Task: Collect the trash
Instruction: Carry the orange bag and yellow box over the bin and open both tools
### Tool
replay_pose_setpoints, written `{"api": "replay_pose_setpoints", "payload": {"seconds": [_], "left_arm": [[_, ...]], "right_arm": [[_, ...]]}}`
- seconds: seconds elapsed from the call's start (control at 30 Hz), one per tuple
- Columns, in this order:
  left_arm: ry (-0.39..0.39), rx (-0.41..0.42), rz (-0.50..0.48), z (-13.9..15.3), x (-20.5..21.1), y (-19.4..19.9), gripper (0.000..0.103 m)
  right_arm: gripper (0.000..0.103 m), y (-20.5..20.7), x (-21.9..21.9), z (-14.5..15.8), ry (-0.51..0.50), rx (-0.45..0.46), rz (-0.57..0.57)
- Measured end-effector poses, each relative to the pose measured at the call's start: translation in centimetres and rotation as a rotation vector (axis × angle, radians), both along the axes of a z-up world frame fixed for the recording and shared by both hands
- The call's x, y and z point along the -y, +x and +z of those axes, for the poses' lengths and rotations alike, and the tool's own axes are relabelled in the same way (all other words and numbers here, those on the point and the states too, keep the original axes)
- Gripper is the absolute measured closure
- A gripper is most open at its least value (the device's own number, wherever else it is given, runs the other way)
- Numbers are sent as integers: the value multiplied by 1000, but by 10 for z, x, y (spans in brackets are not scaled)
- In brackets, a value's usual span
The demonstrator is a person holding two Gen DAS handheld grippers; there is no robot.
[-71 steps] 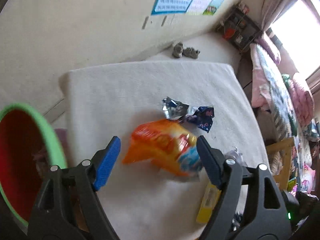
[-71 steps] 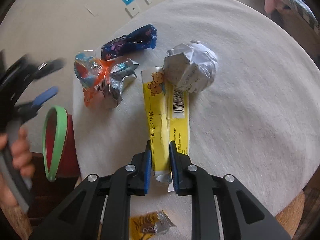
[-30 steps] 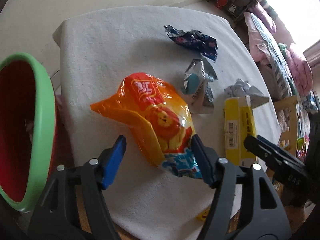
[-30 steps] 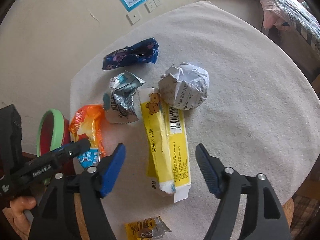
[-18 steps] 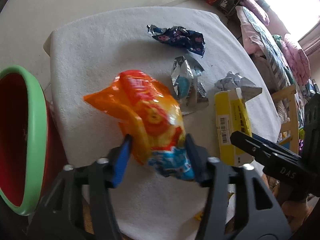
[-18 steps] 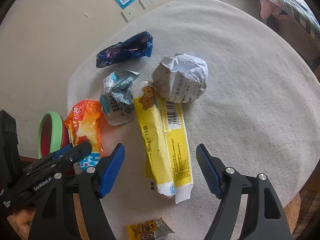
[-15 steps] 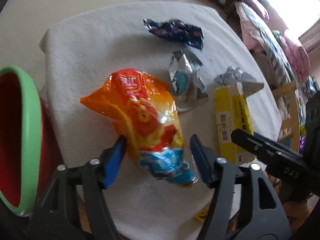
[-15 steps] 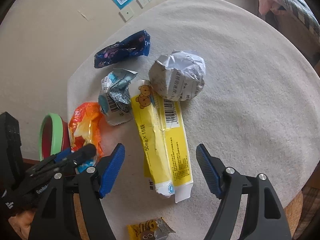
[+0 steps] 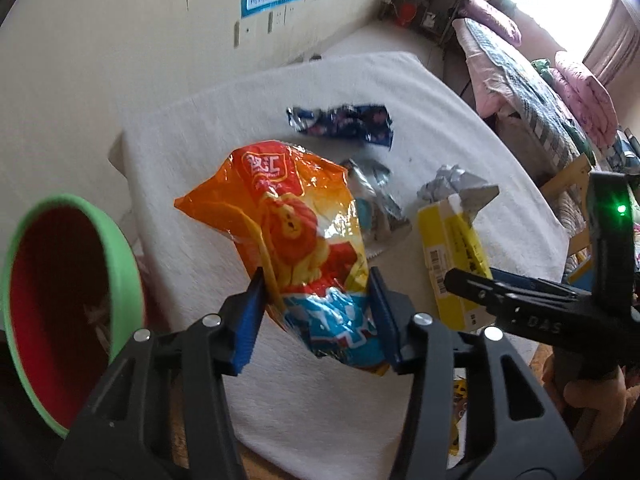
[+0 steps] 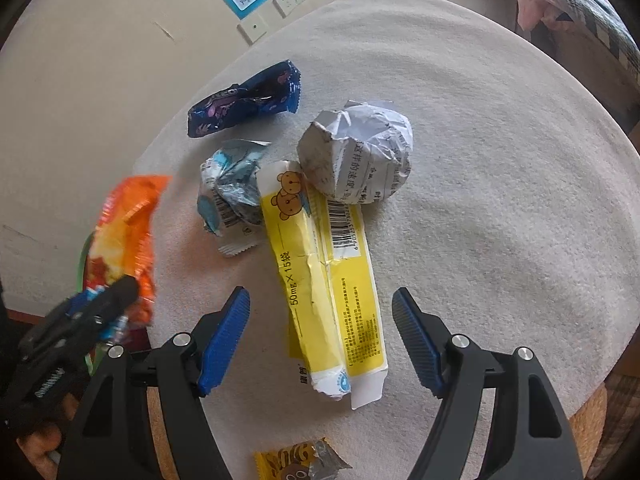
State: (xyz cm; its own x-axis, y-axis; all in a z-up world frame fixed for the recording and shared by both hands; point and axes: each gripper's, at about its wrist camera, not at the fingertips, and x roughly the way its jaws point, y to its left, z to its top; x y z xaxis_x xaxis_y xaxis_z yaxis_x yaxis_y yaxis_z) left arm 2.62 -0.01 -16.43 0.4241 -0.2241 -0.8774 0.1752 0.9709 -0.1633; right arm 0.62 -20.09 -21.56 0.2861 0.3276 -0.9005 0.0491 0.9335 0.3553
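The left gripper (image 9: 316, 312) has its blue pads against both sides of the orange snack bag (image 9: 296, 240), and its jaws are closing on the bag's lower, blue-printed end. The bag stands up out of the pads toward 12 o'clock and appears raised off the white table cover (image 9: 224, 128); in the right wrist view the bag is blurred at 9 o'clock.

The red bin with a green rim (image 9: 116, 256) sits at 9 o'clock in the left wrist view, beside the table edge, mouth turned toward the camera.

The right gripper (image 10: 320, 340) stands wide — nothing is between its pads. It hovers over the near end of the yellow carton (image 10: 320, 264), which runs from 6 o'clock up toward the centre; whether a pad touches it cannot be told.

Remaining litter on the cover, right wrist view:
- Crumpled paper ball (image 10: 360, 156), just above centre, touching the far end of the carton.
- Silver and blue wrapper (image 10: 232, 192) at 10 o'clock of centre, just beside the carton.
- Dark blue wrapper (image 10: 244, 100) at 11 o'clock, apart from the rest.
- Small yellow wrapper (image 10: 300, 464) at 6 o'clock, near the table edge.

A hand (image 10: 40, 452) grips the left tool at 8 o'clock — only partly visible.
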Motion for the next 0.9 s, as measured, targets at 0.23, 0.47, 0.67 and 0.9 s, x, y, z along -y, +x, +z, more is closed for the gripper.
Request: {"api": "replay_pose_setpoints", "payload": {"seconds": [0.23, 0.47, 0.67, 0.9], "left_arm": [[-7, 40, 21, 17, -7, -1, 55], [-23, 59, 71, 25, -24, -5, 55], [-24, 82, 111, 33, -41, -10, 55], [-8, 113, 144, 41, -53, -15, 55]], "right_arm": [[70, -2, -5, -5, 22, -33, 34], [84, -5, -14, 22, 68, 32, 60], [84, -6, -29, 55, 92, 94, 87], [84, -5, -41, 90, 107, 153, 109]]}}
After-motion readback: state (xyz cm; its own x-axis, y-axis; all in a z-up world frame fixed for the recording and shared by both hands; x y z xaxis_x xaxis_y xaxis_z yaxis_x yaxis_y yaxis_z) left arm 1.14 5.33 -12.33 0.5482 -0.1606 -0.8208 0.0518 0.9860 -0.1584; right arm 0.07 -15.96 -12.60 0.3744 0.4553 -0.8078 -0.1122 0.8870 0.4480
